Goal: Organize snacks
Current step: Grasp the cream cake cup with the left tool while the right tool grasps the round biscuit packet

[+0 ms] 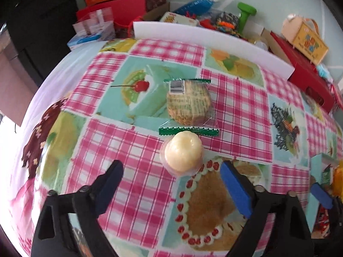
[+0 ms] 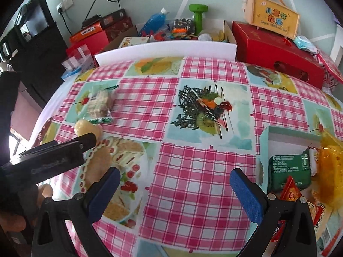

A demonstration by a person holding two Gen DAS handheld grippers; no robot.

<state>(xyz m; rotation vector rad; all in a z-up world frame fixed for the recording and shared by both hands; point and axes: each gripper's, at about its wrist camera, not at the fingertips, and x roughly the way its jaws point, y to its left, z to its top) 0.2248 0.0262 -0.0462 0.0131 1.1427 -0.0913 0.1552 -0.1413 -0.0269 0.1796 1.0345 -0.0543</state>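
Observation:
A cream-coloured jelly cup stands on the checked tablecloth, just past the fingertips of my left gripper. That gripper is open and points down at the cup without touching it. Behind the cup lies a clear-wrapped cracker with green ends. In the right wrist view my right gripper is open over bare cloth with nothing between its fingers. The jelly cup and the cracker are far to its left. A pale teal box at the right holds a green packet, a yellow bag and a red packet.
A white foam strip borders the back of the table. Behind it sit red boxes, a green dumbbell, a blue bottle and other clutter. The cloth's left edge drops off beside dark furniture. A hand shows at the lower left.

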